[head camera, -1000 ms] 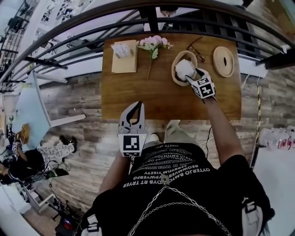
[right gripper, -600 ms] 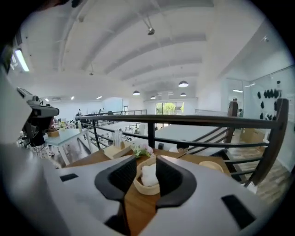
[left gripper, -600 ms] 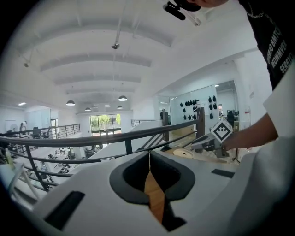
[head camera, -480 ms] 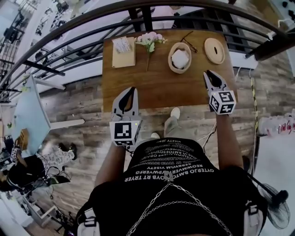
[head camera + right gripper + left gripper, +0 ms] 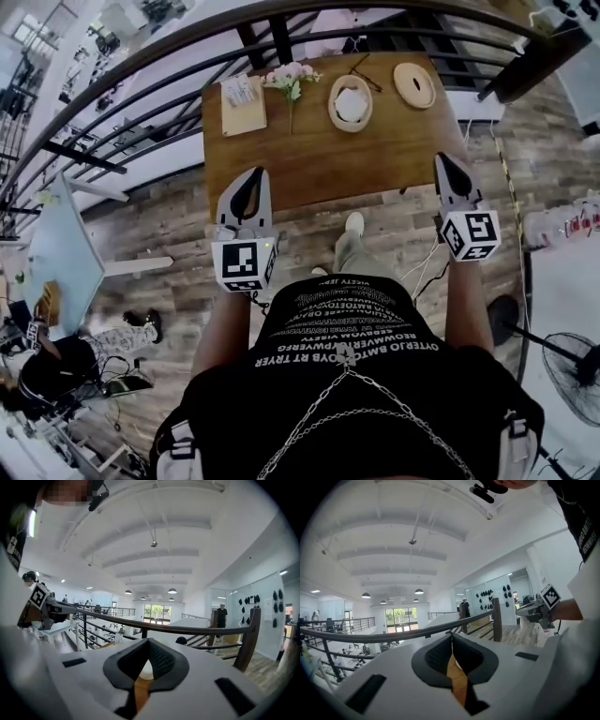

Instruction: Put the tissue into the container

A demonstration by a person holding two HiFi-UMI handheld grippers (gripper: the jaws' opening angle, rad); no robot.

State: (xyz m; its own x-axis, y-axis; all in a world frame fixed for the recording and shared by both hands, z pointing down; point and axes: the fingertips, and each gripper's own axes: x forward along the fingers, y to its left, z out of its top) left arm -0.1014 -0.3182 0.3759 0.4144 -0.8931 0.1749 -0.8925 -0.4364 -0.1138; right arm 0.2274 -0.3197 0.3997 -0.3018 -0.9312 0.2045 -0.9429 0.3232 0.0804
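Left gripper [image 5: 248,175]: fingers closed tip to tip, nothing between them; it touches nothing.
Left gripper place: at 7 o'clock of the counter [image 5: 319,159], seen over its near edge, well apart from everything on it.
Left gripper view: the fingers [image 5: 440,656] meet at their tips, and only a strip of brown wood shows through the slit below.
Right gripper [image 5: 442,159]: fingers closing right down with the tips meeting; nothing between them, nothing touched.
Right gripper place: at 4 o'clock of the counter, by its near right corner.
Right gripper view: the fingers [image 5: 161,660] are together, with wood and a pale round shape I cannot name showing behind them.
Grippers, count: two, both empty.
Tan board [image 5: 246,114]: one, flat at 10 o'clock, with one white stack [image 5: 240,90] on its far end.
Flowers [image 5: 289,75]: one pink bunch at 11 o'clock, just right of the board, stem toward the person.
Container [image 5: 332,101]: one woven round bowl at 12 o'clock, lying open.
Container contents: one white tissue [image 5: 352,103], bunched inside the bowl within its rim.
Glasses [image 5: 361,67]: one pair at 1 o'clock, just beyond the container.
Lid [image 5: 413,84]: one flat round disc at 2 o'clock, apart from the container.
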